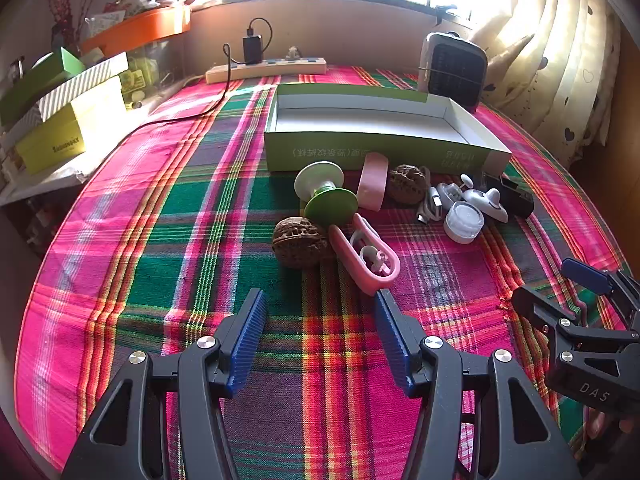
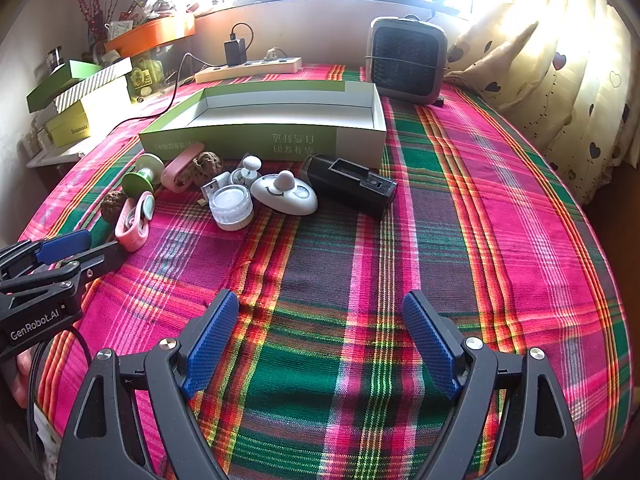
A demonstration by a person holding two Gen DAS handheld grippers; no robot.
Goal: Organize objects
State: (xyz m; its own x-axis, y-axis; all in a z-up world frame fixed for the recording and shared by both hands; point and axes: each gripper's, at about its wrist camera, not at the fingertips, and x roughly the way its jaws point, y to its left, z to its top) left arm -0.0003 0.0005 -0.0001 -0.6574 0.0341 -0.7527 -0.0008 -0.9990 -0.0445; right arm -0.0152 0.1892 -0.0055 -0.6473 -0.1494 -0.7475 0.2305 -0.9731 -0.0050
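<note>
Clutter sits in a heap just in front of the empty green box (image 2: 260,136), nothing packed yet. Left gripper (image 1: 320,312) and right gripper (image 2: 320,320) both hover wide open, holding nothing. Likely first pick: the pink clip (image 1: 370,258), nearest the left jaws, though the walnut (image 1: 298,242) touches it. The black device (image 2: 352,186) lies beside the box's front wall.

Woven plaid cloth (image 2: 360,280), matt cardboard box (image 2: 264,140), wrinkled rough walnut (image 1: 300,242), glossy plastic jar (image 2: 232,206)
</note>
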